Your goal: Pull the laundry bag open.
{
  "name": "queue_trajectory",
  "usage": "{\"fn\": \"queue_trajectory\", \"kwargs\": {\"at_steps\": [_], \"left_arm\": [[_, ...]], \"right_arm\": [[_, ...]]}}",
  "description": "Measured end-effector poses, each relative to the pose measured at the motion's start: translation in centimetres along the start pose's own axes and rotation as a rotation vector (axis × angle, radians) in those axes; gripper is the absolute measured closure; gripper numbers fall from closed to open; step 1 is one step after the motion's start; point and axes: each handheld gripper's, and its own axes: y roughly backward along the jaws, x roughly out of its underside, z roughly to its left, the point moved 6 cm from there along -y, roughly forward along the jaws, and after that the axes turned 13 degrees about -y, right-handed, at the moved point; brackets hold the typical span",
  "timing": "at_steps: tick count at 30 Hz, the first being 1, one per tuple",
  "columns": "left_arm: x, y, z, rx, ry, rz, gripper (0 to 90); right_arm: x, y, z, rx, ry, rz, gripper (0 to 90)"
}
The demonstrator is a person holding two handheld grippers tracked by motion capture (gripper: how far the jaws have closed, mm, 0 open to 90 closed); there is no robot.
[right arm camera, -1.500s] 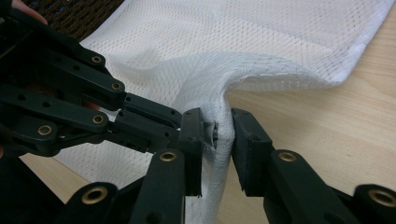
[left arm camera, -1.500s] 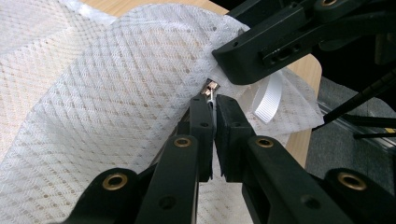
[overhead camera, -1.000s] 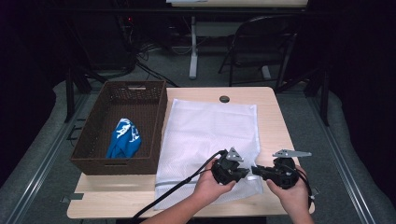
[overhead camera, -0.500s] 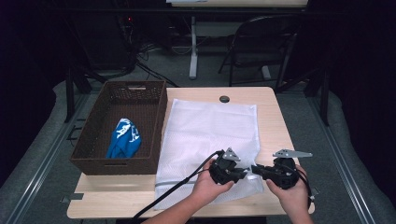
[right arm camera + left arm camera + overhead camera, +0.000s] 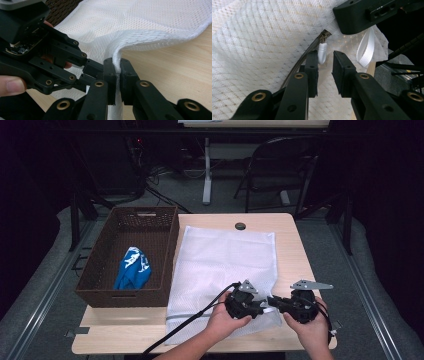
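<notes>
A white mesh laundry bag (image 5: 225, 265) lies flat on the wooden table (image 5: 290, 235). Both grippers meet at its near right corner. My left gripper (image 5: 325, 58) has just been opening its jaws. The white zipper pull (image 5: 322, 51) hangs between them at the end of the grey zipper (image 5: 308, 53), close to the left pad, with a clear gap to the other. My right gripper (image 5: 118, 65) is shut on a raised fold of the bag's edge (image 5: 117, 56), beside a white fabric loop (image 5: 367, 47). In the high view the left gripper (image 5: 260, 307) and right gripper (image 5: 274, 302) point at each other.
A brown wicker basket (image 5: 165, 250) stands at the table's left with a blue cloth (image 5: 132, 268) inside. A small black round cap (image 5: 240, 226) sits at the far edge. A chair (image 5: 280, 165) and desk legs stand beyond the table.
</notes>
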Motion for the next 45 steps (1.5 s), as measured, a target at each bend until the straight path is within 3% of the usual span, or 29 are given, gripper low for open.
{"fn": "queue_trajectory", "kwargs": {"at_steps": [6, 9, 13, 30, 45], "left_arm": [[-0.1, -0.1, 0.0, 0.011, 0.015, -0.017, 72.8], [-0.2, 0.0, -0.2, 0.026, 0.02, -0.019, 76.6], [-0.4, 0.2, -0.4, 0.022, 0.009, -0.029, 78.5], [-0.5, 1.0, 0.5, -0.023, 0.044, -0.045, 83.8], [-0.4, 1.1, 0.5, -0.019, 0.042, -0.034, 86.1]], "right_arm": [[-0.1, 0.0, 0.2, -0.005, 0.005, -0.009, 85.2], [0.0, -0.1, 0.2, -0.005, 0.001, -0.01, 85.2], [0.0, -0.2, 0.1, 0.0, 0.003, -0.011, 85.2], [0.2, -0.4, 0.2, -0.006, -0.001, -0.005, 85.2], [0.3, -0.6, 0.0, -0.016, -0.016, -0.002, 83.8]]}}
